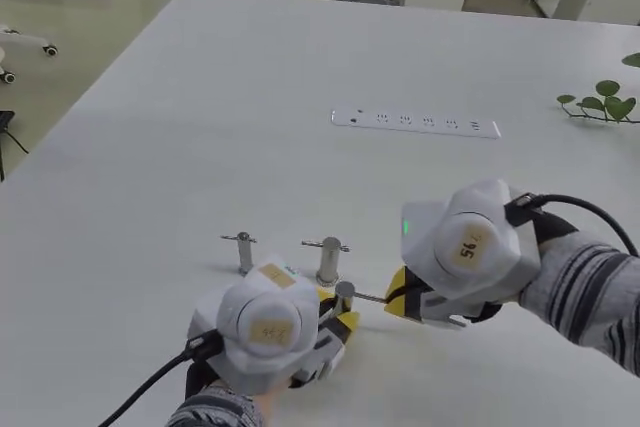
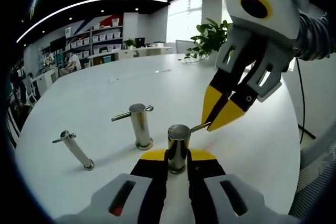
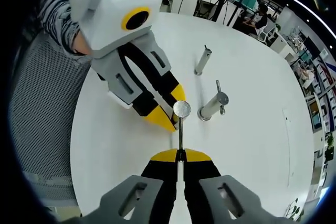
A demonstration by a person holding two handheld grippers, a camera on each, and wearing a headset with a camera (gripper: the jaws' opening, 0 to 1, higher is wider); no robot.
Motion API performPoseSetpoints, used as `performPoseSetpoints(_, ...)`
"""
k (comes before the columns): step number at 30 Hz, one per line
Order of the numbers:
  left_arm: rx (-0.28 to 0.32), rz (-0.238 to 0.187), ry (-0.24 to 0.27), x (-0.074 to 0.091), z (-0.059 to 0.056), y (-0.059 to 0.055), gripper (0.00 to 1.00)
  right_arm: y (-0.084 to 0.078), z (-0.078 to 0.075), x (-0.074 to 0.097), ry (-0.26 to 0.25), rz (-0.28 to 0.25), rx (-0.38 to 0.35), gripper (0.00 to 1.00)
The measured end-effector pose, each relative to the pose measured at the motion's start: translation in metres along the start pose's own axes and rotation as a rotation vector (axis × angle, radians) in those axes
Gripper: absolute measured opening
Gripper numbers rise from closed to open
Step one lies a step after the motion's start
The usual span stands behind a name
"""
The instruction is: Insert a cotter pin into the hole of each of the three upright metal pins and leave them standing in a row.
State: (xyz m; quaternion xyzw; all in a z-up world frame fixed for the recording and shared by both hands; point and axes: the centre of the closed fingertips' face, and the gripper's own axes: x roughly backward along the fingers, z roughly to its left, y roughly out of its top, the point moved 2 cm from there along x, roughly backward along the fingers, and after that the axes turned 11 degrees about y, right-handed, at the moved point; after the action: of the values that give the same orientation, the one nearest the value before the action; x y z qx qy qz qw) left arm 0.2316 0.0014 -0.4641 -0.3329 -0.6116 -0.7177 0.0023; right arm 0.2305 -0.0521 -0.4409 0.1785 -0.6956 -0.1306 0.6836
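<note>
The left gripper [image 2: 177,157] clamps the near metal pin [image 2: 178,139]; the right gripper [image 3: 180,156] pinches a cotter pin [image 3: 180,136] touching it.

nearest pin [image 1: 344,291]: base hidden by left hand-held gripper [image 1: 337,309] | plant [image 1: 603,103]: cut off at right edge

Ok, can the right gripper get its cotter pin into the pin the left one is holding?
Probably yes. The left gripper clamps the metal pin low, leaving its top bare, and the right gripper's cotter pin reaches that top from the open side. The two finished pins stand apart.
</note>
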Motion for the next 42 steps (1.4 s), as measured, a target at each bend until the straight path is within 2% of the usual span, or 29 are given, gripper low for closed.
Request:
performPoseSetpoints(4, -0.025, -0.005, 0.009, -0.001, -0.001, -0.001, 0.10, 0.002, 0.001, 0.003, 0.000, -0.003, 0.002, 0.00)
performPoseSetpoints(11, -0.023, -0.007, 0.011, -0.002, 0.000, -0.001, 0.10, 0.005, 0.000, 0.005, -0.006, -0.005, 0.014, 0.00)
performPoseSetpoints(13, -0.024, -0.009, 0.012, -0.002, 0.000, -0.001, 0.10, 0.010, 0.000, 0.005, -0.007, -0.021, 0.018, 0.00)
performPoseSetpoints(42, 0.015, -0.016, 0.051, -0.004, -0.001, -0.002, 0.10, 0.026, -0.004, -0.002, -0.020, -0.059, 0.056, 0.00)
